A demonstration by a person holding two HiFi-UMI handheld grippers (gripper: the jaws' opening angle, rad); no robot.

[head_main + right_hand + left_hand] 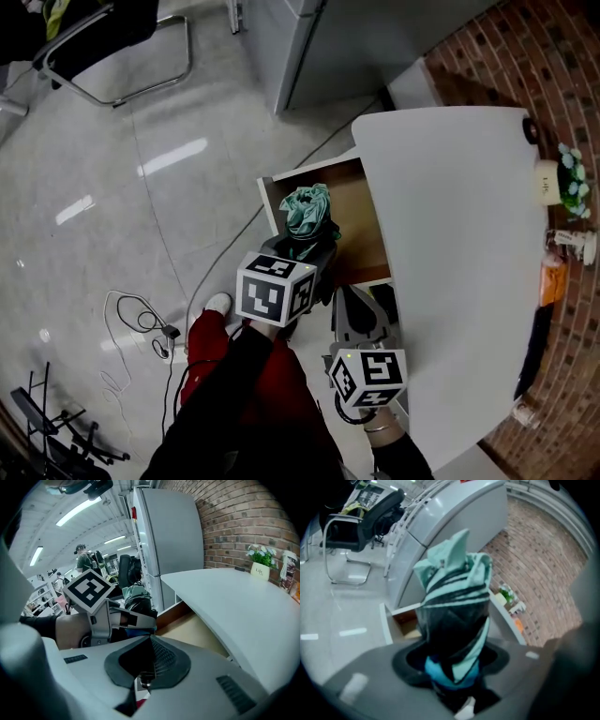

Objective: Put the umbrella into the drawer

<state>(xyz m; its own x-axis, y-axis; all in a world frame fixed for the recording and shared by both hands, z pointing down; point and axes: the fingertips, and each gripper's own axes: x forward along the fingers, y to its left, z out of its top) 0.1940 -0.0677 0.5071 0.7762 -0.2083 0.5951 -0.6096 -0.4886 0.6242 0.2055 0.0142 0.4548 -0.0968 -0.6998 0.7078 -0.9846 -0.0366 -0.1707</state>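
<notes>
A folded teal-and-black umbrella point(307, 214) hangs over the open wooden drawer point(361, 225) under the white table point(450, 262). My left gripper point(302, 251) is shut on its lower part. In the left gripper view the umbrella point(454, 616) stands up between the jaws of the left gripper point(453, 660), with the drawer point(401, 620) behind it. My right gripper point(361, 314) sits just right of the left one, near the drawer's front corner. In the right gripper view the right gripper point(150, 644) has its jaws together with nothing in them, facing the umbrella point(136, 597) and the drawer point(187, 625).
A potted plant point(555, 183) and small items stand along the table's far edge by the brick wall. A grey cabinet point(319, 47) stands behind the drawer. An office chair point(94, 37) and a cable point(141, 319) are on the tiled floor at left.
</notes>
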